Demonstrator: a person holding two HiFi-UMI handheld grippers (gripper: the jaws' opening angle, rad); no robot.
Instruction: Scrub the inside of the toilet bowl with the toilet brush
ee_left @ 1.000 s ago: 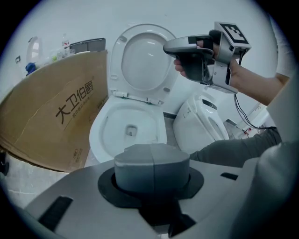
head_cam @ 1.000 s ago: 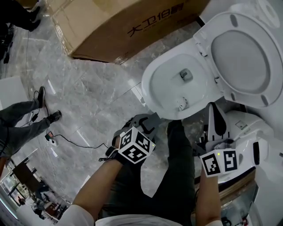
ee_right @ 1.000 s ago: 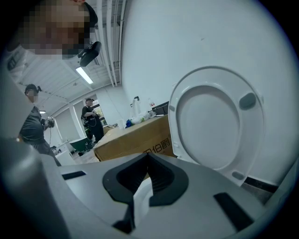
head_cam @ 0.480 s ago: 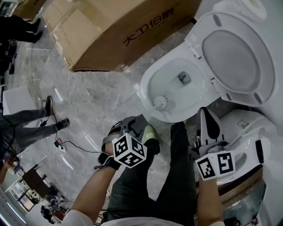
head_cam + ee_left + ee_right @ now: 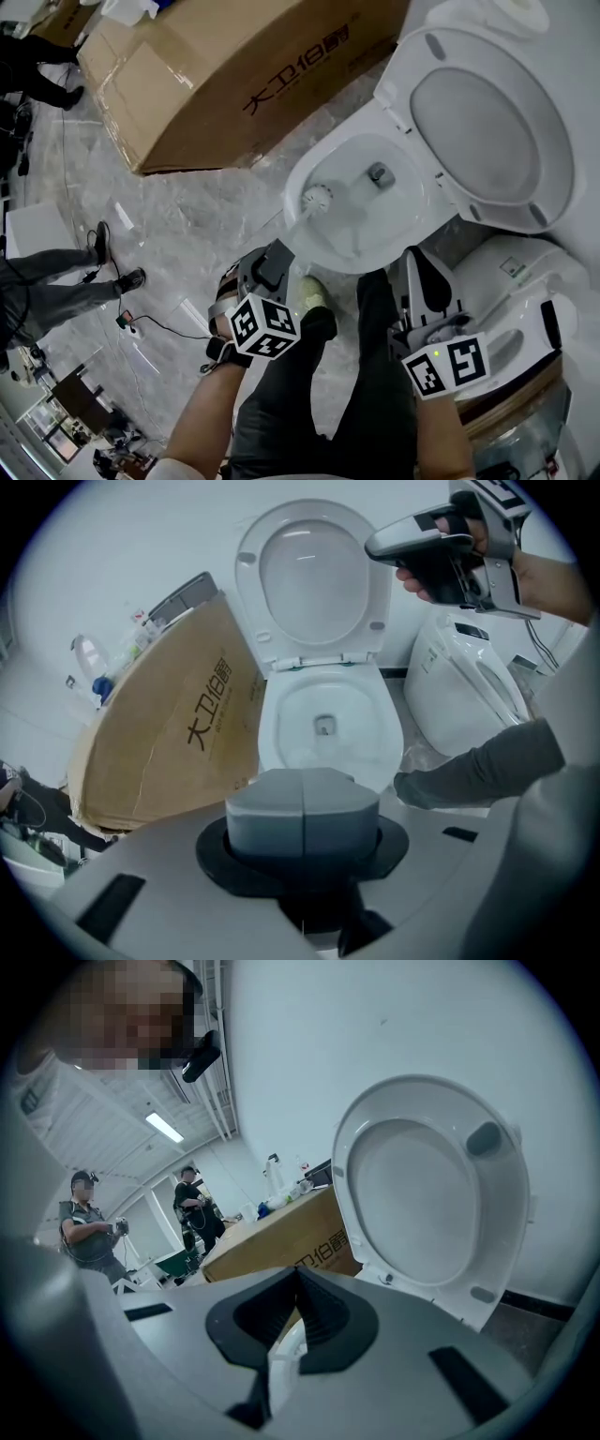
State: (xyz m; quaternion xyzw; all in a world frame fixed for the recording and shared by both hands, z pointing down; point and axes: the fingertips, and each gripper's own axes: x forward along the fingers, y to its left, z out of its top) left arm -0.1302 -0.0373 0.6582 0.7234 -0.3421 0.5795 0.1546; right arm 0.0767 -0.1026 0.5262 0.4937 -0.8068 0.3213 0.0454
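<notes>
The white toilet bowl [image 5: 398, 246] stands open with its lid [image 5: 487, 122] raised. Inside, the toilet brush head [image 5: 317, 199] rests against the bowl's left wall, its pale handle running back toward my right gripper [image 5: 414, 255]. In the right gripper view, the right gripper [image 5: 298, 1283] is shut on the white brush handle [image 5: 284, 1358], with the lid [image 5: 431, 1194] ahead. My left gripper [image 5: 275, 257] hangs over the floor in front of the bowl. Its grey pads [image 5: 302, 794] are pressed together, shut on nothing. The left gripper view shows the bowl [image 5: 375, 747] and the right gripper [image 5: 441, 550] above it.
A large cardboard box [image 5: 234, 75] lies left of the toilet. A second white toilet unit [image 5: 525, 281] sits to its right. My dark trouser legs [image 5: 375, 356] stand before the bowl. A cable and power strip [image 5: 127, 321] lie on the marble floor near a bystander's legs [image 5: 47, 277].
The brush head has swept from the bowl's front edge round to its left wall. Both grippers and the view have shifted slightly left.
</notes>
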